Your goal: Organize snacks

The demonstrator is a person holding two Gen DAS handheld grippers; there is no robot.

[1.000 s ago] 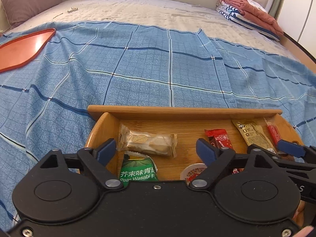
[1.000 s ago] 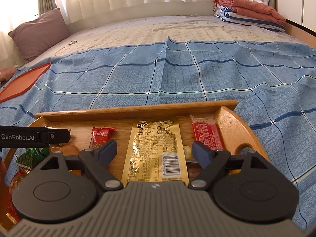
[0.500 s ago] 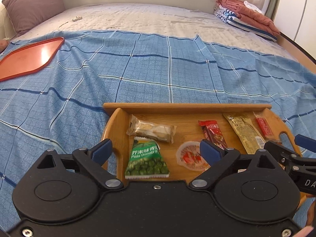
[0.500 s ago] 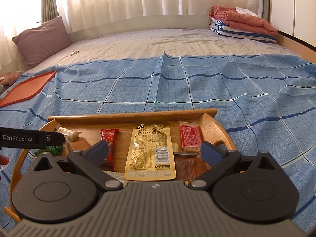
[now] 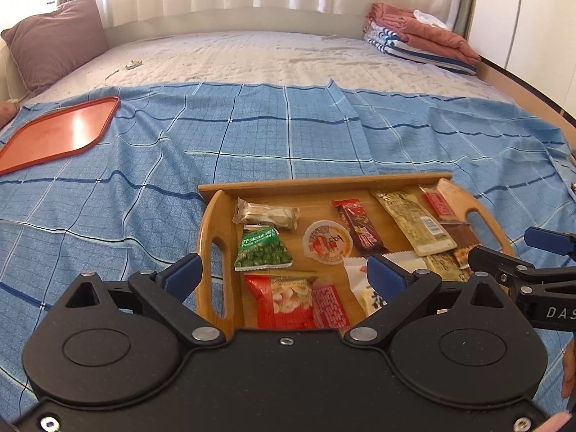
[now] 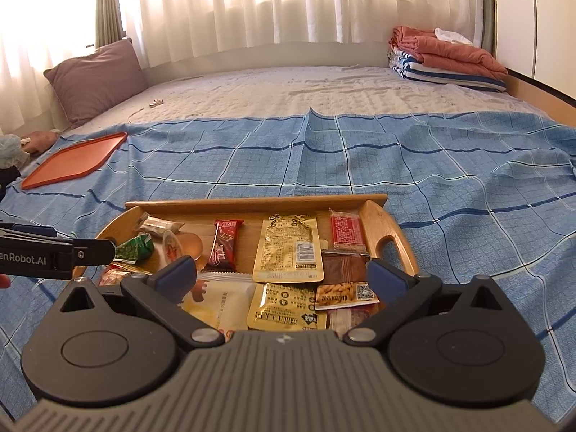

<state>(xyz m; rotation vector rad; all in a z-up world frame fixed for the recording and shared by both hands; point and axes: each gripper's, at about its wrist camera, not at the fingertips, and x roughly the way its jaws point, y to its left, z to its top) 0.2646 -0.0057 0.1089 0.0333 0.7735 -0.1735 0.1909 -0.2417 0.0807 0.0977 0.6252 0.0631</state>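
Snacks filled a wooden tray (image 5: 210, 216) that sat on a blue checked cloth (image 5: 288, 136) spread over a bed. The tray had a cut-out handle at each end and a raised back wall.

From the left wrist view, the left gripper (image 5: 284, 275) hovered above the near left part of the tray. Its blue-padded jaws were opening, already wide apart, and gripped nothing. Below and beyond it lay a green pea packet (image 5: 262, 250), a red nut packet (image 5: 295, 300) nearer the camera, a pale wafer packet (image 5: 266, 213) near the back wall, and a round jelly cup (image 5: 327, 242) with a red and orange lid. A dark red bar (image 5: 357, 222) lay beside the cup, then a long yellow pouch (image 5: 414, 226).

From the right wrist view, the right gripper (image 6: 282, 275) hung over the near right part of the tray, jaws spread fully wide and empty. The yellow pouch (image 6: 288, 244) lay ahead of it, label up, with a small red packet (image 6: 346, 229) just to its right. A brown packet (image 6: 343, 262) and a peanut packet (image 6: 345, 293) overlapped close to the right fingertip (image 6: 387, 279).

An orange tray (image 6: 75, 160) lay well apart on the cloth's far left. A mauve pillow (image 6: 97, 75) and folded blankets (image 6: 446, 59) rested at the far side of the bed.
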